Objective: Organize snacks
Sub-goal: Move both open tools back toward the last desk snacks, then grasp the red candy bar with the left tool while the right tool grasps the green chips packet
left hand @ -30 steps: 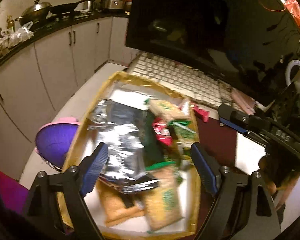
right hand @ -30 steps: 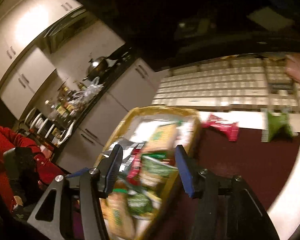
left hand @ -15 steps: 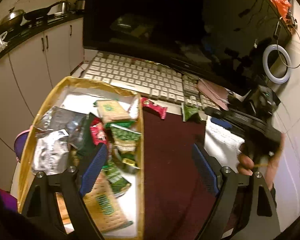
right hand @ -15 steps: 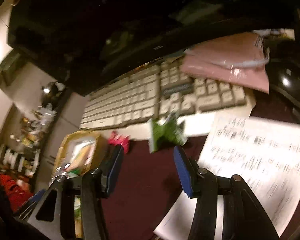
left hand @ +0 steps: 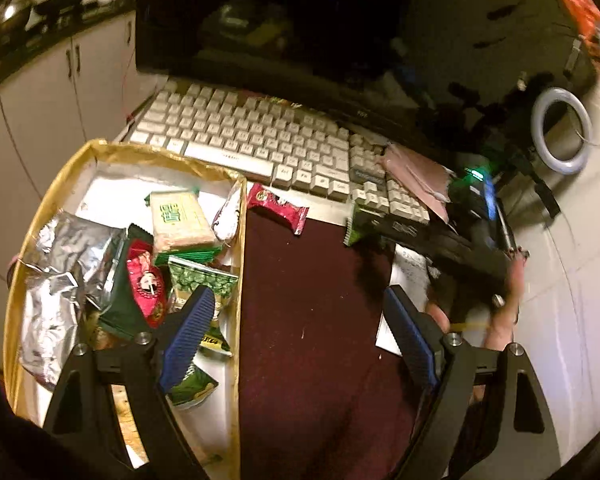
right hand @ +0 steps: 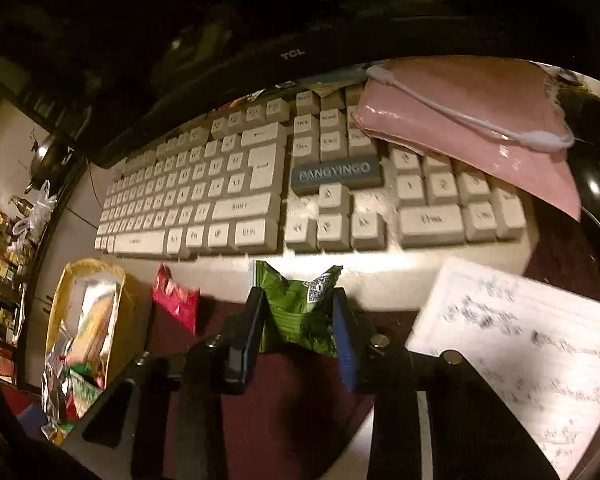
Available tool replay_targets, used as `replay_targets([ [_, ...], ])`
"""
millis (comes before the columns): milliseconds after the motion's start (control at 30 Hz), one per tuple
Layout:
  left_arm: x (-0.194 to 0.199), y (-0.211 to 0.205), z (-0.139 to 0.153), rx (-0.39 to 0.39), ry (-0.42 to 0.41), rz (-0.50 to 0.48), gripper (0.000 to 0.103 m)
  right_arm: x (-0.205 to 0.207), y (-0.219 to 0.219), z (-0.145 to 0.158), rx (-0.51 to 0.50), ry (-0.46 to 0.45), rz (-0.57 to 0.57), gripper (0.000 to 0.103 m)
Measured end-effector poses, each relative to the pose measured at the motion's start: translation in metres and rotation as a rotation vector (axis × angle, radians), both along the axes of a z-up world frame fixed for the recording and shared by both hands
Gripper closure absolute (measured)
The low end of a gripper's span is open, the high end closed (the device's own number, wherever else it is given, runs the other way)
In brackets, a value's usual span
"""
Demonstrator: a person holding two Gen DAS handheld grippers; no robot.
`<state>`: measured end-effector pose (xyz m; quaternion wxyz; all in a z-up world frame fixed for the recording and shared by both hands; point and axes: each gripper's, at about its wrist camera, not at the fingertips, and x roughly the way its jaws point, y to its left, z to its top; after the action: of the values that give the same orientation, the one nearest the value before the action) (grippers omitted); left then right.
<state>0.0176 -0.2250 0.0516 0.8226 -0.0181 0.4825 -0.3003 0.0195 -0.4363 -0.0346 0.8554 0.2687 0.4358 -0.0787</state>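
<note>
A gold-rimmed box [left hand: 242, 240] on the left holds several snack packets: silver foil, green, red and cracker packs. It also shows in the right wrist view [right hand: 60, 292]. A red snack packet [left hand: 278, 208] lies on the desk before the keyboard, also in the right wrist view [right hand: 176, 298]. My right gripper [right hand: 298, 312] has its fingers pressed on both sides of a crumpled green snack packet [right hand: 300, 308], low over the maroon mat [left hand: 312, 320]. In the left wrist view that packet [left hand: 356, 226] is partly hidden. My left gripper [left hand: 296, 324] is open and empty above the mat.
A white keyboard [right hand: 236, 192] lies behind the snacks, under a dark monitor [left hand: 300, 20]. A pink pouch [right hand: 468, 120] rests on the keyboard's right end. A written paper sheet [right hand: 532, 352] lies at the right. A ring light [left hand: 562, 130] stands far right.
My right gripper moved from over the box rightward to the green packet and closed on it. My left gripper shifted right, from over the box to over the mat.
</note>
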Motion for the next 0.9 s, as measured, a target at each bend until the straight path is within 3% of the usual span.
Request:
replay_targets([
  [167, 0.025, -0.023, -0.005, -0.029, 0.079, -0.002, 0.017, -0.056, -0.01, 0.011, 0.098, -0.113, -0.03, 0.072],
  [300, 0.06, -0.055, -0.024, -0.004, 0.191, 0.036, 0.019, -0.092, -0.017, -0.006, 0.121, -0.165, -0.118, 0.072],
  [433, 0.091, -0.089, -0.035, 0.096, 0.176, 0.07, 0.025, -0.102, -0.026, -0.012, 0.136, -0.183, -0.18, 0.072],
  [567, 0.117, -0.108, -0.058, 0.156, 0.26, 0.119, 0.041, -0.106, -0.024, -0.005, 0.095, -0.21, -0.167, 0.072],
  [667, 0.128, -0.108, -0.071, 0.206, 0.278, 0.206, 0.046, -0.104, -0.021, -0.005, 0.096, -0.217, -0.151, 0.072],
  [833, 0.137, -0.1, -0.078, 0.203, 0.273, 0.297, 0.049, -0.097, -0.019, -0.007, 0.086, -0.21, -0.146, 0.072],
  [900, 0.138, -0.1, -0.079, 0.223, 0.261, 0.314, 0.055, -0.096, -0.018, -0.006, 0.076, -0.21, -0.147, 0.072],
])
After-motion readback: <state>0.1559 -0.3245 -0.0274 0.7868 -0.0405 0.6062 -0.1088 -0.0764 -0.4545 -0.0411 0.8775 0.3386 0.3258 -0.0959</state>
